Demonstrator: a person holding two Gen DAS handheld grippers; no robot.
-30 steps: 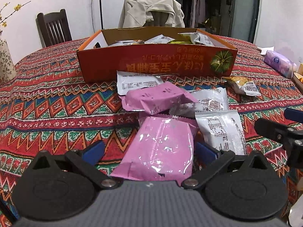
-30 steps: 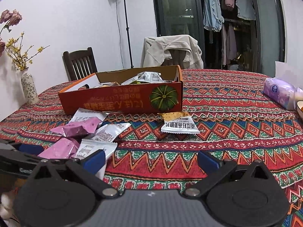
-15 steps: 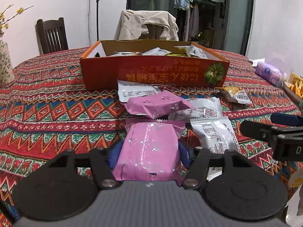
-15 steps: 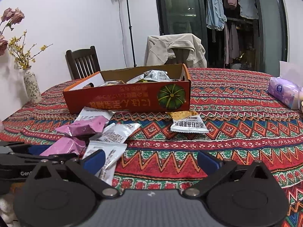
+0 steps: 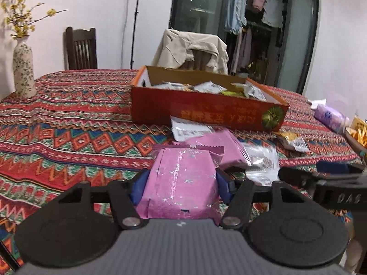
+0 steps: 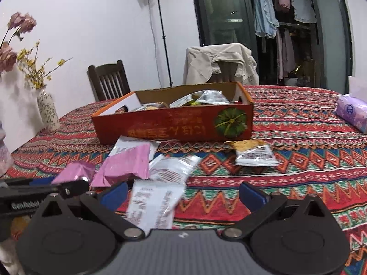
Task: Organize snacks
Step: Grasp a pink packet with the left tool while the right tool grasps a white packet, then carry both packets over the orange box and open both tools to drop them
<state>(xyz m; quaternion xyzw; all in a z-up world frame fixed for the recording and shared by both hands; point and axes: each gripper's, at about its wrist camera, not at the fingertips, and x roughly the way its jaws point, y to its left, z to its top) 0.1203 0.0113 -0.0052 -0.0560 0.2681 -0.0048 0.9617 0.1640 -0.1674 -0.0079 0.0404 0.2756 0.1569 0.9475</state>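
My left gripper (image 5: 181,185) is shut on a pink snack packet (image 5: 181,183) and holds it above the tablecloth. Beyond it lie another pink packet (image 5: 218,144) and white packets (image 5: 188,129), in front of the orange cardboard box (image 5: 206,112) that holds several snacks. My right gripper (image 6: 183,194) is open and empty, low over a white packet (image 6: 156,204). In the right wrist view I see the box (image 6: 174,126), a pink packet (image 6: 126,165), a yellow-and-white packet (image 6: 252,153), and the left gripper (image 6: 41,194) with its pink packet (image 6: 73,171) at the left.
A floral vase (image 5: 23,71) stands at the table's far left. A purple tissue pack (image 6: 353,114) lies at the right. A bowl of yellow snacks (image 5: 357,133) sits at the right edge. Two chairs (image 6: 107,80) stand behind the table.
My left gripper closed on the pink packet and lifted it, swinging its view left. My right gripper moved forward and left, over the white packet.
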